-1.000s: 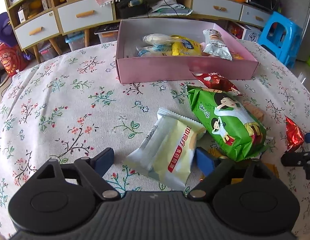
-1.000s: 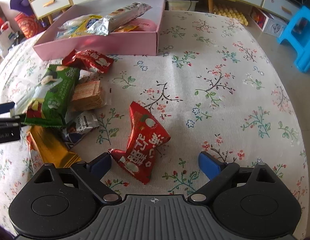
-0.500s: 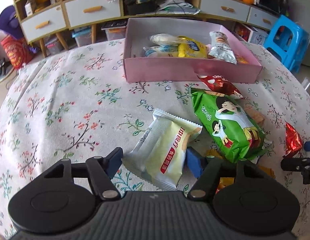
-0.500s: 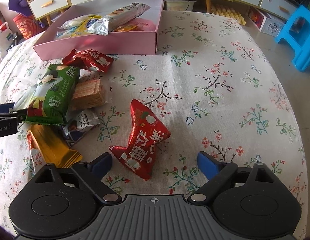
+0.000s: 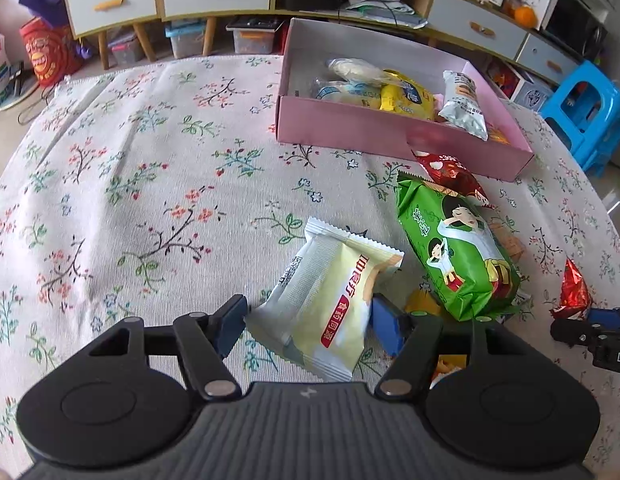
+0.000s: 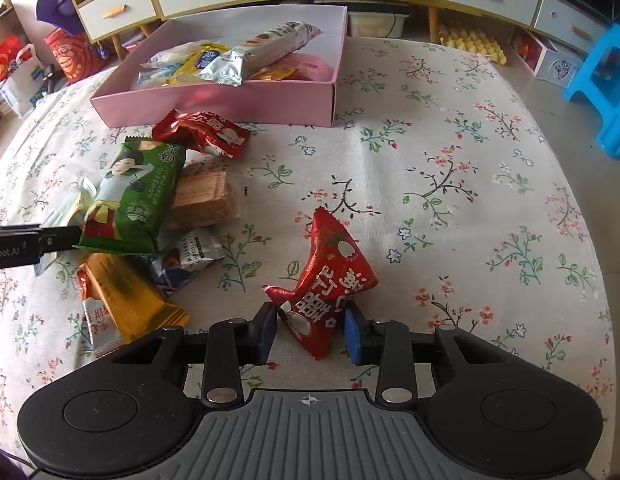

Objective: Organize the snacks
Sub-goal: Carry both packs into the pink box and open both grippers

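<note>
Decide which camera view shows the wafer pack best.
The right wrist view: the wafer pack lies mostly exposed beside the green bag. In the left wrist view only a sliver peeks from behind that bag.

A round surface (image 6: 450, 152) covered with a pale cloth printed with small flowers and twigs. At its far side sits an open pink box (image 6: 213, 104) holding several wrapped snacks. In front of the box, snacks lie in a loose heap on the cloth: a red packet (image 6: 207, 132), a green bag (image 6: 133, 196) with cartoon figures, wafers in clear wrap (image 6: 203, 200), a small silver packet (image 6: 189, 254) and a gold packet (image 6: 129, 300). Apart from the heap lie a pale yellow packet (image 5: 330, 300) and a red foil packet (image 6: 330, 280).
</note>
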Tool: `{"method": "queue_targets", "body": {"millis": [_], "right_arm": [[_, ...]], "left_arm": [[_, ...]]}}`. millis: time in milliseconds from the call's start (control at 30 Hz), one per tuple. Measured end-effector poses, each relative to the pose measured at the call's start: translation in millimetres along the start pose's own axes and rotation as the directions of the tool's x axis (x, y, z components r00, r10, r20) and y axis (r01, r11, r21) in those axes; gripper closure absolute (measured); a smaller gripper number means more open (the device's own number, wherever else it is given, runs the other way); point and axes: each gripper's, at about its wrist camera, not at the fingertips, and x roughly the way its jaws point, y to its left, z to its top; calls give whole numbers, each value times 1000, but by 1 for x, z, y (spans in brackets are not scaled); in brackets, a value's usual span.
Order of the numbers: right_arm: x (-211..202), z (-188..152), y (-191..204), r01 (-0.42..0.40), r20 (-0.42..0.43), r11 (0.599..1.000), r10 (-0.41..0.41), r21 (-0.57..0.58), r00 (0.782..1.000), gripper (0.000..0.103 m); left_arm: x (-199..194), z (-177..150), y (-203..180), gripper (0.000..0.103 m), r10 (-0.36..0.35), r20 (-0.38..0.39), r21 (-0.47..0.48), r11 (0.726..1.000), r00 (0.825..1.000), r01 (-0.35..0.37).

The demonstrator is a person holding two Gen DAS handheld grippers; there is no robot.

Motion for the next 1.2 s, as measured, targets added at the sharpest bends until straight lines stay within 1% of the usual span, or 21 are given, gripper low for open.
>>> {"method": "queue_targets", "body": {"millis": [200, 267, 500, 700, 800, 933, 1067, 1200], "right_arm": [[-6, 5, -6, -36, 11, 998, 35, 45, 999, 71], [-9, 8, -8, -48, 21, 997, 47, 61, 999, 71], [-25, 27, -16, -111, 80, 985, 101, 132, 992, 71], [-28, 43, -24, -154, 106, 967, 134, 205, 985, 71], [-31, 49, -25, -180, 128, 953, 153, 242, 980, 71], [-33, 57, -21, -204, 151, 943, 169, 262, 974, 71], [-33, 64, -15, -237, 172, 926, 192, 293, 966, 71], [-28, 74, -12, -258, 181, 915, 209, 312, 961, 71]], "left_arm": [[-4, 0, 7, 40, -23, -14, -65, 998, 1000, 22], [-5, 0, 10, 42, -27, -13, -87, 996, 1000, 26], [-13, 5, 14, 42, -24, 14, -121, 992, 1000, 25], [-14, 13, 19, 42, -39, 44, -173, 984, 998, 47], [-13, 17, 18, 42, -46, 53, -183, 982, 998, 55], [-14, 20, 14, 42, -68, 63, -194, 978, 996, 79], [-22, 23, 9, 42, -89, 87, -210, 972, 992, 106], [-30, 36, 4, 42, -91, 119, -190, 975, 989, 112]]}}
